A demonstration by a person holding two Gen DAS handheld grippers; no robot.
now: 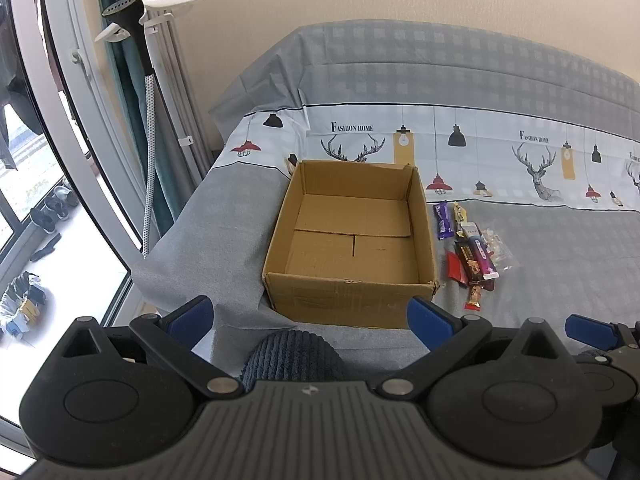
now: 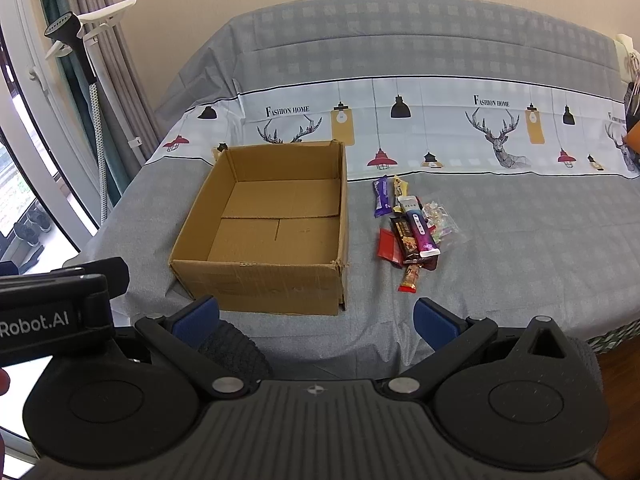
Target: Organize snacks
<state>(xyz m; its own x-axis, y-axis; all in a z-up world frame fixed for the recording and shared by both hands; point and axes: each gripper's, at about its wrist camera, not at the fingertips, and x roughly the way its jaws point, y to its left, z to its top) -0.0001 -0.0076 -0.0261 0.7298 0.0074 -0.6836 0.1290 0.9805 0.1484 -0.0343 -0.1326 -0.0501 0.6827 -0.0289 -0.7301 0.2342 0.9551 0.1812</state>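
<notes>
An open, empty cardboard box (image 1: 352, 240) (image 2: 272, 224) stands on the grey bed cover. To its right lies a small pile of snacks (image 1: 474, 248) (image 2: 412, 228): a purple bar (image 2: 381, 196), a red packet (image 2: 389, 249), dark and purple wrappers, a clear candy bag (image 2: 440, 220) and a small red bar (image 2: 411, 278). My left gripper (image 1: 310, 320) is open and empty, hanging at the bed's near edge in front of the box. My right gripper (image 2: 316, 318) is open and empty, near the front edge, between box and snacks.
The bed cover (image 2: 500, 208) with deer and lamp print runs to the wall. A garment steamer stand (image 1: 136, 16) and curtains stand left by the window. The left gripper's body (image 2: 52, 312) shows at the right wrist view's left edge.
</notes>
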